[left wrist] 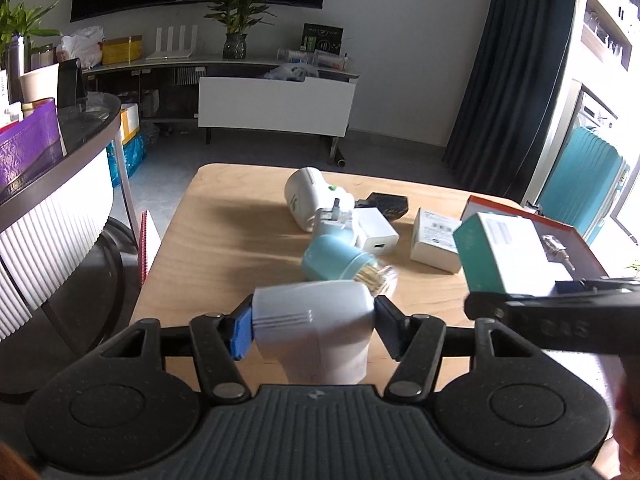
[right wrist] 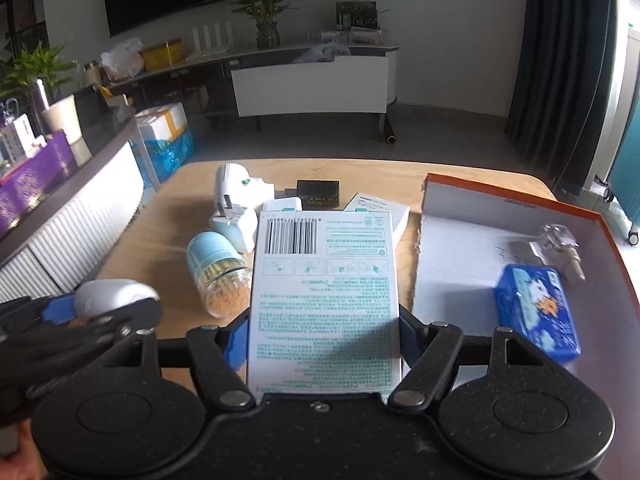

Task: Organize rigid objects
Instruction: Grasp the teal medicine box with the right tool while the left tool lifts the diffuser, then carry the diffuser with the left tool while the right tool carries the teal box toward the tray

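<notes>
My left claw (left wrist: 314, 322) is pinching a white plastic gadget (left wrist: 316, 320) across its width, both pads pressed to its sides, lifted clear of the counter (left wrist: 224, 216). My right claw (right wrist: 324, 338) grips the teal-and-white printed box (right wrist: 324, 292) by its two long edges; the box's long axis runs straight ahead of me, barcode end farthest out.

I take the coming move to turn on the orange-rimmed tray (right wrist: 452, 256), which lies just right of the box, its torn near-left edge running almost parallel to the box's long side. A sideways carry to the right would bring the box over it, and my right hand is clearly the nearer one. The left claw, seen low at the left of the right wrist view, would have to cross over the toothpick jar (right wrist: 218, 276) and past the box to reach it.

Room in the tray: the blue packet (right wrist: 538, 314) takes the near right, a small metal fitting (right wrist: 558, 246) sits beyond it, and the left half looks bare.

Farther out on the counter lie the white adapters (right wrist: 240, 208), a flat white carton (right wrist: 384, 210) and a black box (right wrist: 318, 193), crowded together. The counter's far edge is just behind them.
</notes>
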